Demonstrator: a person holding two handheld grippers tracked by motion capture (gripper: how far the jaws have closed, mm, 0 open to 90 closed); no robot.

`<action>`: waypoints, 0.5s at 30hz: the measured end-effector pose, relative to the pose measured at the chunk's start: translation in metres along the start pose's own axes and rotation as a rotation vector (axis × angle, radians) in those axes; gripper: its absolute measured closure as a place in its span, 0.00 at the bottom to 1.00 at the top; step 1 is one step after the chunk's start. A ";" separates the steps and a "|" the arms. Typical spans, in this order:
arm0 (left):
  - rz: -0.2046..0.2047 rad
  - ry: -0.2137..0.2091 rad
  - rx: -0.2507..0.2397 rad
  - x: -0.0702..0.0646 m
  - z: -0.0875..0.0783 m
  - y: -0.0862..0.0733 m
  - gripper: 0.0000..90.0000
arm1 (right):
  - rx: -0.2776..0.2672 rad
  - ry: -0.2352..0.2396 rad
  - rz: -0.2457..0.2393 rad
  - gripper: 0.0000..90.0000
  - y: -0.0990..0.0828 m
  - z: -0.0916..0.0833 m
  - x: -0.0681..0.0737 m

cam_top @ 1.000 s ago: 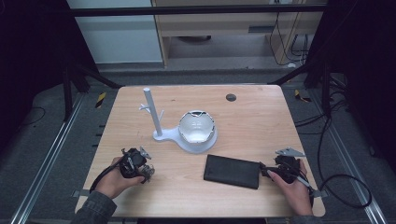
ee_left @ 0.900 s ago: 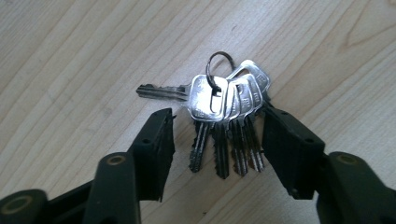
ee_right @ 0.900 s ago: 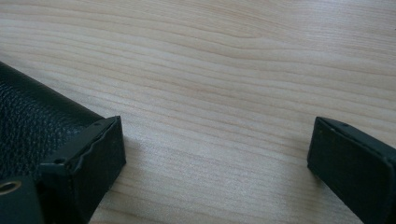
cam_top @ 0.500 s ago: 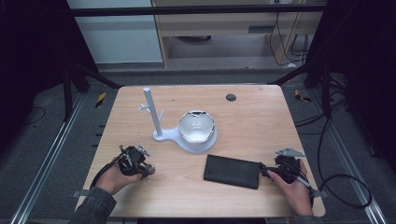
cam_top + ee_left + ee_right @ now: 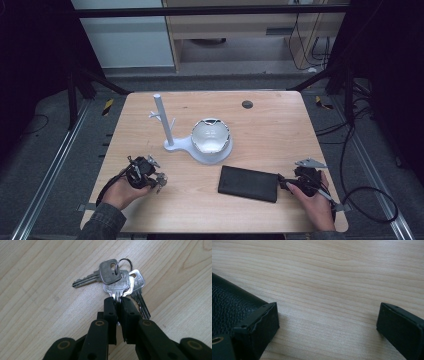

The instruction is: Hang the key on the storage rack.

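Observation:
A bunch of silver keys (image 5: 117, 281) on a ring lies on the wooden table at the front left. My left gripper (image 5: 117, 302) has just been closing and now pinches the blade of one key between its pads. In the high view the left gripper (image 5: 150, 177) sits in the person's left hand with the keys (image 5: 160, 181) at its tip. A black leather case (image 5: 248, 183) lies flat at the front middle. My right gripper (image 5: 285, 184) rests just right of the case, jaws wide apart. In the right gripper view the case (image 5: 227, 305) lies beside one jaw of the right gripper (image 5: 328, 315), with bare wood between the jaws.
A white stand with an upright post (image 5: 162, 120) and small pegs stands at the table's middle, and a shiny rounded bowl (image 5: 211, 136) sits on its base. A small dark disc (image 5: 247, 104) lies near the far edge. Bare table (image 5: 280, 135) shows to the right.
The left gripper's jaws have drawn together on the keys. Neither hand has shifted, and the case and stand lie as before.

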State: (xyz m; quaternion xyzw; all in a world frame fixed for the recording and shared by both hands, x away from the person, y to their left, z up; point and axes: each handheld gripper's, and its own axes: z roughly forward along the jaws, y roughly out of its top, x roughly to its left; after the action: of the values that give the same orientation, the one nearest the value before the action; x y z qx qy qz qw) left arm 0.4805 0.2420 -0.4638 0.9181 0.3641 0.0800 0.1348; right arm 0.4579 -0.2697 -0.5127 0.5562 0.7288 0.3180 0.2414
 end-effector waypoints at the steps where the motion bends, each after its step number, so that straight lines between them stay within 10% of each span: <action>1: 0.000 0.001 0.000 0.000 -0.001 0.000 0.93 | 0.000 0.000 0.000 0.05 0.000 0.000 0.000; 15: 0.005 0.001 0.005 0.001 -0.006 0.001 1.00 | 0.000 0.000 0.000 0.05 0.000 0.000 0.000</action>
State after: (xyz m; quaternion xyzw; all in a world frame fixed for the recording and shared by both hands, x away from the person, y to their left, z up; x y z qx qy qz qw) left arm 0.4804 0.2435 -0.4580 0.9192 0.3622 0.0800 0.1323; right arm 0.4578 -0.2697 -0.5127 0.5562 0.7288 0.3181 0.2415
